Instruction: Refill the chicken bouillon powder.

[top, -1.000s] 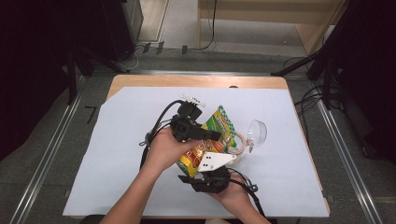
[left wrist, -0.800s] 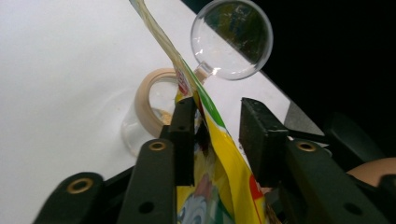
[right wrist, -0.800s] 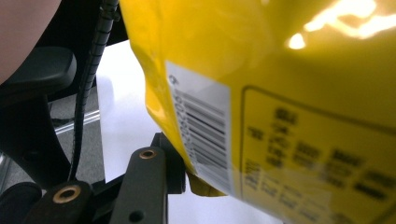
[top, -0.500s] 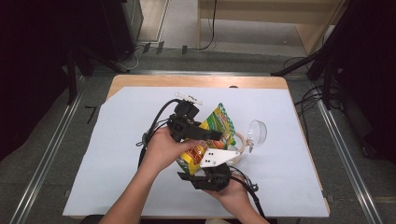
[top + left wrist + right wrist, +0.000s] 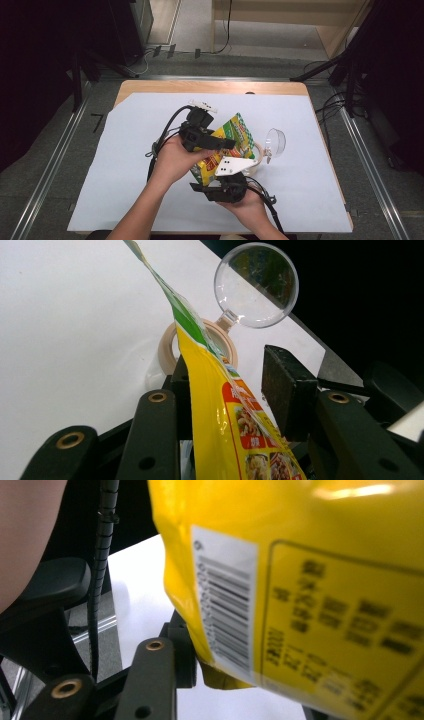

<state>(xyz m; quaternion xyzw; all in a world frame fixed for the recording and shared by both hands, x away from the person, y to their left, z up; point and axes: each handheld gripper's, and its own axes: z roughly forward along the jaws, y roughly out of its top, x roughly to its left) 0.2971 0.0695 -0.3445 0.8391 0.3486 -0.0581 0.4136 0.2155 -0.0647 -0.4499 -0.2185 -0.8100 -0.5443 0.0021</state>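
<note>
A yellow and green snack bag (image 5: 232,137) hangs tilted above the white sheet between my two grippers. My left gripper (image 5: 225,144) reaches it from the left. In the left gripper view the bag (image 5: 220,410) leans on the left pad, and a thin gap shows before the right pad (image 5: 287,390). These jaws have just been closing around it. My right gripper (image 5: 215,172) comes up from below. Its left pad (image 5: 185,655) presses the bag's barcode corner (image 5: 225,630), and the other jaw is hidden behind the bag. These jaws have just been opening, with the bag between them.
A small container with a beige rim (image 5: 167,347) stands right of the bag, its clear round lid (image 5: 275,141) flipped open. The white sheet (image 5: 125,165) covers the wooden table. Cables trail from both grippers. Metal rails run along the floor on either side.
</note>
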